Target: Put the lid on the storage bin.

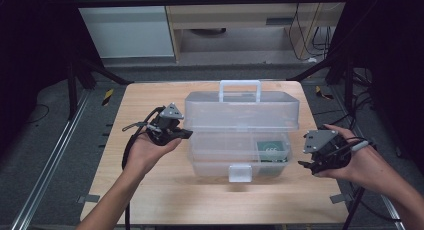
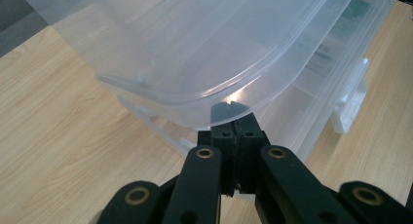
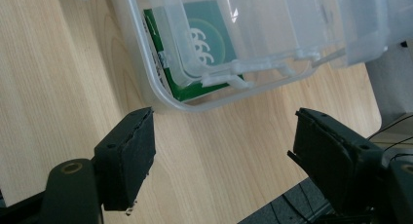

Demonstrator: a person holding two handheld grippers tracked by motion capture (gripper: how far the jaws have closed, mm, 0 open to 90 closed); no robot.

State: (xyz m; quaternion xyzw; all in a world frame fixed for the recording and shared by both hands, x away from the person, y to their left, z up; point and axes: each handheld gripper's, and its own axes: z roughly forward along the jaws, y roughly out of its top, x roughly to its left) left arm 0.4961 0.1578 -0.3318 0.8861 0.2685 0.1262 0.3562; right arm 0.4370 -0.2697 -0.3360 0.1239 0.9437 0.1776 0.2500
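Two grippers, mine. Left gripper jaws pinched together, tips at rim of raised lid, seemingly holding it. Right gripper jaws wide, empty, just right of box at table centre. Step, my judgement: lid opening or closing. Next: steady base, swing lid gently. Box translucent plastic, smooth, rounded corners; green packet inside, right compartment; pale wood-grain table.

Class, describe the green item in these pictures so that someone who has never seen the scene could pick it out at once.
Start at the wooden table and find the clear plastic toolbox at its centre, lid raised. Look into the open lower part, at the end nearer the right gripper. There lies a flat green packet with a pale round emblem, the sole coloured thing among clear plastic.
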